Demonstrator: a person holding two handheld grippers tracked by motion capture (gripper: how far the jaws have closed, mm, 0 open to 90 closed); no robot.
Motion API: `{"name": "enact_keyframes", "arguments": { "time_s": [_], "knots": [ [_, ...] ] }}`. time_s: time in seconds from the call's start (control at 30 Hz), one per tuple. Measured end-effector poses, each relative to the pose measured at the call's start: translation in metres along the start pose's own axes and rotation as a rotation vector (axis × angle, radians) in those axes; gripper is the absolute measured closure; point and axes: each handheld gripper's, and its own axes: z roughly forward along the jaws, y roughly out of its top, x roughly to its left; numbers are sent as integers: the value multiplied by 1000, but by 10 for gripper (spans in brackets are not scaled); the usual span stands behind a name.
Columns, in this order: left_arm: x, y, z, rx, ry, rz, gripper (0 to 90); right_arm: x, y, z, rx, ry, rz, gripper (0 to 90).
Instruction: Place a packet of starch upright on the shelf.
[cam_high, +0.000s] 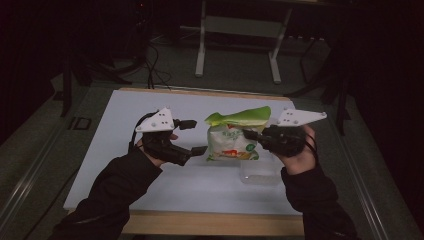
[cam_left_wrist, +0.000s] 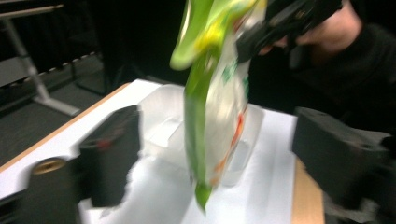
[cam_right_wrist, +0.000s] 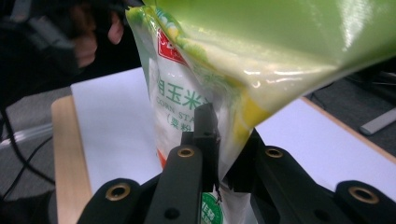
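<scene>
right gripper (cam_right_wrist: 219, 154) clamps starch bag (cam_right_wrist: 196, 93) aloft | left gripper (cam_high: 192, 137) spread

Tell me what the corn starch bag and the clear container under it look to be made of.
Corn starch bag: thin glossy plastic film, judging by the sheen and creases on its green top. Clear container: seemingly translucent rigid plastic, with a milky look and moulded walls. Right tongs pinch the bag.

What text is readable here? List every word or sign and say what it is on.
"CORN STA", cut off by the right gripper: on the bag.
Chinese characters above it, "玉米" legible: same bag.
Bracketed Chinese below: partly covered, unreadable.
Red logo at the bag's top and green round mark at its bottom: too small to read.
Bag print in the high view: blurred.
</scene>
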Motion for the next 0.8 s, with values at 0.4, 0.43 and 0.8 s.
{"name": "enact_keyframes", "arguments": {
  "time_s": [0.4,0.43,0.8],
  "knots": [
    [5,-36,-18,-73,99,-77,6,-34,10,-19,-70,-114,78,847],
    [4,-39,-19,-64,112,-74,7,-37,11,-20,-75,-122,83,846],
    [0,-84,-22,13,145,-114,7,-75,6,-23,-92,-224,152,847]
  ]
}}
